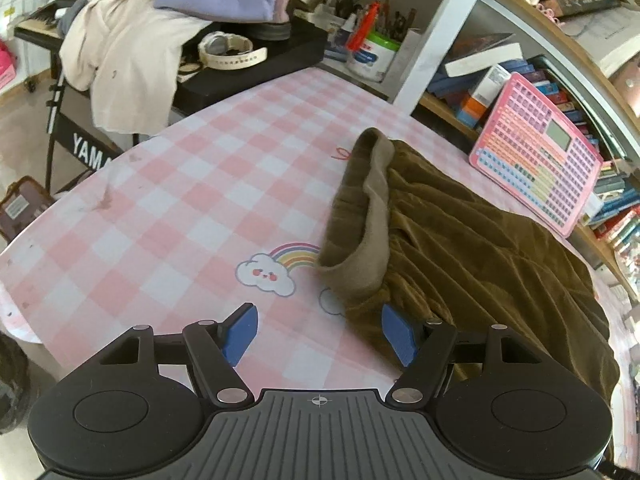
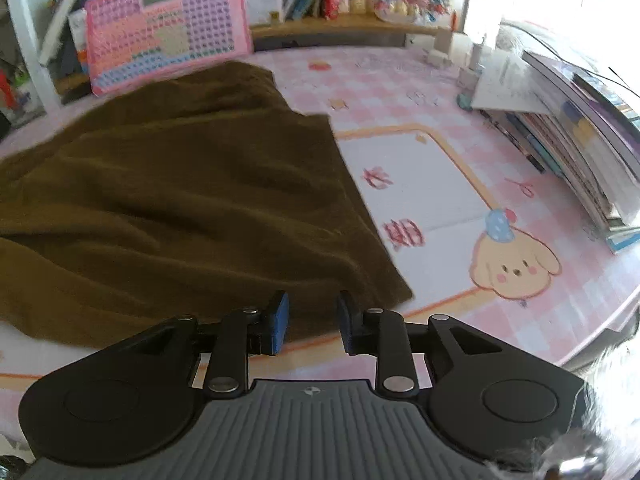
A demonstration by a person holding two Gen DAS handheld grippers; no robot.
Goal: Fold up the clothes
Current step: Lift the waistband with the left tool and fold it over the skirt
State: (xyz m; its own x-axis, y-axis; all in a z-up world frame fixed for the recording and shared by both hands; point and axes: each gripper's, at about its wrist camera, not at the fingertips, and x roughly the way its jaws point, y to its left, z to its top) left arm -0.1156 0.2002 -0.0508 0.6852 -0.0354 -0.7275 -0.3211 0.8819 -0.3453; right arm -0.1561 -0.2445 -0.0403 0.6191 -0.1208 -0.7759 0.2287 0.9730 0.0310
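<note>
A brown velvety garment point(image 1: 472, 240) lies spread on the pink checked table cover point(image 1: 180, 200), its lighter waistband point(image 1: 372, 216) turned up at the left end. My left gripper point(image 1: 319, 332) stands open and wide just above the table; its right pad point(image 1: 398, 334) is at the garment's near left corner, the left pad over bare cover. In the right wrist view the same garment point(image 2: 180, 200) fills the left half. My right gripper point(image 2: 312, 324) is open by a narrow gap at the garment's near right corner, whose hem shows behind the gap; the pads do not press on it.
A pink toy keypad point(image 1: 536, 152) point(image 2: 168, 28) leans against the bookshelf behind the garment. A stack of books point(image 2: 580, 132) lies at the table's right edge. A keyboard stand draped with clothes point(image 1: 120, 60) stands beyond the left edge, beside a white post point(image 1: 436, 36).
</note>
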